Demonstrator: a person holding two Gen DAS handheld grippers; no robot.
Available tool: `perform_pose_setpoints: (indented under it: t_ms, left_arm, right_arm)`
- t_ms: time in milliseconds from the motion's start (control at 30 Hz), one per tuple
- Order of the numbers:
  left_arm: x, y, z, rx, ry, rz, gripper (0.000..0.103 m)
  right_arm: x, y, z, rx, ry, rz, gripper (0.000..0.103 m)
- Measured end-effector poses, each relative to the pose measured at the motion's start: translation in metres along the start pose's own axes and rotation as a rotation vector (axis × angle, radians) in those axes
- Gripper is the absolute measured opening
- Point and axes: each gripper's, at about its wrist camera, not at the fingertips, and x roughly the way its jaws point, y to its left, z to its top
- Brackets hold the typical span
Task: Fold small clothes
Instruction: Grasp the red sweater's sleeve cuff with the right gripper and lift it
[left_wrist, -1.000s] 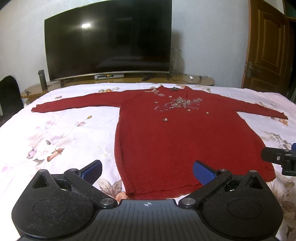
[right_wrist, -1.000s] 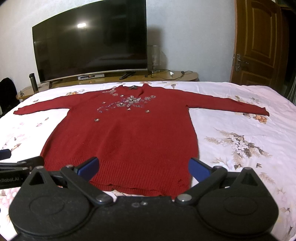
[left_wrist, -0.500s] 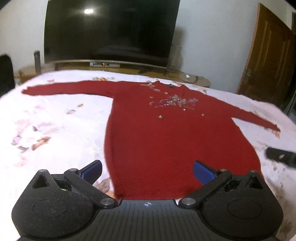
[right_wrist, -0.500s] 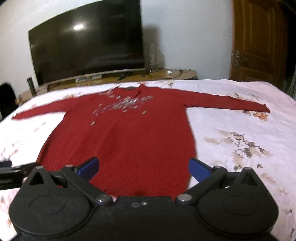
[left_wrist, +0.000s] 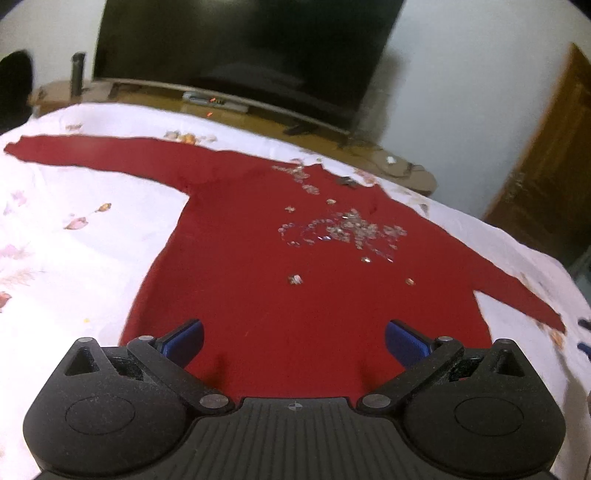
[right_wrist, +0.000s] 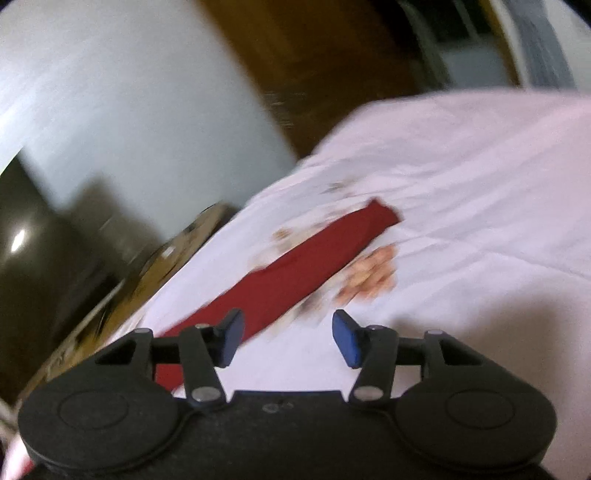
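Note:
A red long-sleeved sweater (left_wrist: 280, 266) with sequin decoration lies flat on the white floral bedsheet (left_wrist: 74, 258), sleeves spread wide. My left gripper (left_wrist: 293, 341) is open and empty, hovering over the sweater's lower body. In the right wrist view the sweater's right sleeve (right_wrist: 306, 273) runs diagonally across the sheet, its cuff toward the upper right. My right gripper (right_wrist: 288, 341) is open and empty, just above the sleeve, with its left finger over the red cloth. This view is blurred and tilted.
A large dark TV (left_wrist: 243, 55) stands on a wooden stand (left_wrist: 207, 103) beyond the bed's far edge. A wooden door (left_wrist: 546, 177) is at the right. A dark bottle (left_wrist: 77, 72) stands at the stand's left end.
My left gripper moved forward over the sweater's hem and body. My right gripper swung right and tilted, from facing the whole sweater to hovering over the right sleeve. Its fingers are closer together.

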Motion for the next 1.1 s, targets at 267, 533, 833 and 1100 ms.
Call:
perform_pose_setpoints:
  t_ms: [267, 533, 833, 1100]
  left_arm:
    - [0.049, -0.02, -0.002, -0.192, 0.087, -0.032, 0.103]
    - [0.065, -0.036, 0.012, -0.104, 0.081, 0.024, 0.103]
    - [0.079, 0.014, 0.041, -0.092, 0.055, 0.028, 0.103]
    - [0.083, 0.074, 0.065, -0.063, 0.004, 0.034, 0.103]
  right_arm:
    - [0.122, -0.083, 0.046, 0.239, 0.069, -0.011, 0.046]
    - [0.146, -0.096, 0.046, 0.275, 0.084, 0.061, 0.029]
    - [0.13, -0.034, 0.058, 0.043, 0.055, 0.007, 0.007]
    - [0.087, 0.163, -0.01, -0.401, 0.051, 0.207, 0.007]
